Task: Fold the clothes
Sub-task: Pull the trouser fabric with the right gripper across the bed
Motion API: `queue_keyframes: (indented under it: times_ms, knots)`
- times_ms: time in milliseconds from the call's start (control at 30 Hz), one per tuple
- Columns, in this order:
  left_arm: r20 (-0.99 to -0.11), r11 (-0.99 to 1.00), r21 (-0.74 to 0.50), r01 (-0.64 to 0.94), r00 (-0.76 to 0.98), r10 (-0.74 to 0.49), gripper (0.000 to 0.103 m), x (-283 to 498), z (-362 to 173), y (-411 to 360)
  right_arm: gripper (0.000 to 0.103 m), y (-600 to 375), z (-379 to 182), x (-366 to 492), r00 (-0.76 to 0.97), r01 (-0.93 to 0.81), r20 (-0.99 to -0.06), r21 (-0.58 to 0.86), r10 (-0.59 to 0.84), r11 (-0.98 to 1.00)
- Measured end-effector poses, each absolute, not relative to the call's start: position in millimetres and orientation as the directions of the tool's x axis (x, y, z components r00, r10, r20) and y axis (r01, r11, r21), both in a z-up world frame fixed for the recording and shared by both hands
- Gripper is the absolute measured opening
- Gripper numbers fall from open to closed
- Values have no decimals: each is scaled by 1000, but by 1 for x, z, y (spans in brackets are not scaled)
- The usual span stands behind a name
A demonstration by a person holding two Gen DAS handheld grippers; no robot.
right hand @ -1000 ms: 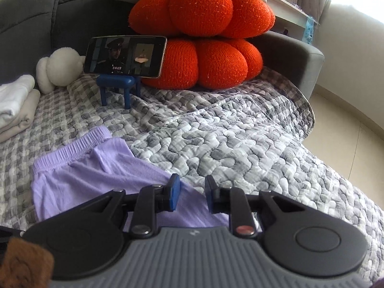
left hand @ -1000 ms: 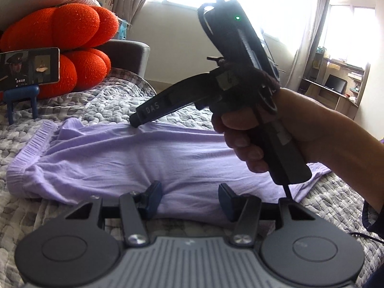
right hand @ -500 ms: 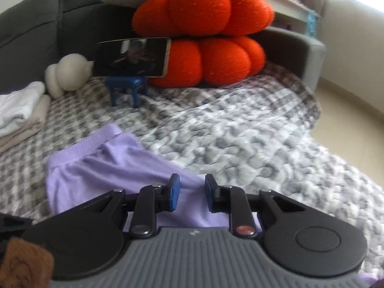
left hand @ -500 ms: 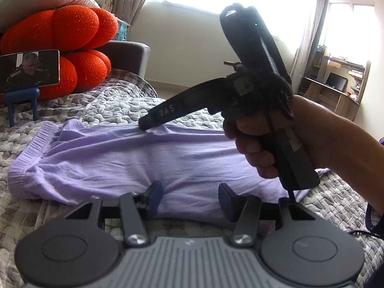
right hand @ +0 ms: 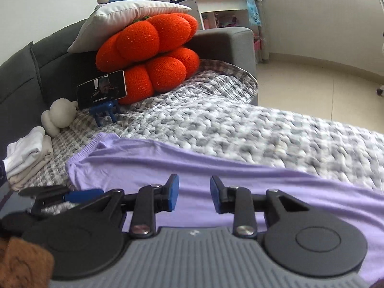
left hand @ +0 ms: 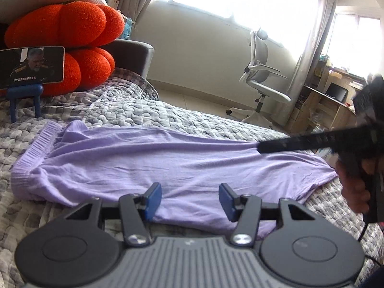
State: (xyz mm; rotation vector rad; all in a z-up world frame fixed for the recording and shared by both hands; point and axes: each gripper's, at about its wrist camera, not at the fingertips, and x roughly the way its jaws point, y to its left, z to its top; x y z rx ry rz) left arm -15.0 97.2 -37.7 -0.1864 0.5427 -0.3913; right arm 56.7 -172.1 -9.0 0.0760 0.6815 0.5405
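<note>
One lilac garment (left hand: 168,163) lies spread flat across a grey-and-white quilted blanket (right hand: 240,124) on a sofa bed, its ribbed waistband toward the cushions. The left claw (left hand: 189,198) hovers over the garment's near edge, its two blue pads apart with nothing between them. The right claw (right hand: 194,195) hangs above the cloth farther along, its jaws opening and gripping nothing; the garment only shows beyond them. In the left view a hand (left hand: 355,187) holds the right claw's handle at the picture's edge. Behind stand two stacked orange pumpkin cushions (right hand: 153,55), one white pillow (right hand: 124,14), one phone (right hand: 102,92) on a blue stand, one pile of folded pale clothes (right hand: 28,158) and one office chair (left hand: 261,79).
</note>
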Motion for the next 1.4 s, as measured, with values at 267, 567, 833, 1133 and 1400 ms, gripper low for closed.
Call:
queue_keyframes:
  times_ms: [267,567,833,1133,1400]
  knots:
    - [-494,940,-241,241,803,-333,61,28,-14,91,34,-223,-29,28,650,-351,-607,294,457,889]
    - [-610,977,-177,116,767,-201,61,79,-27,89,35,-219,-42,22,651,-379,-633,209,420,902]
    - [-625,990,-131,47,771,-119,61,87,-25,105,35,-251,-42,16,668,-335,-620,244,412,910]
    - [-591,990,-139,35,799,-112,61,62,-14,102,36,-327,-43,-7,722,-212,-578,340,381,916]
    - [-576,977,-96,189,790,-209,61,16,-12,61,44,-453,-55,-43,834,109,-472,646,284,755]
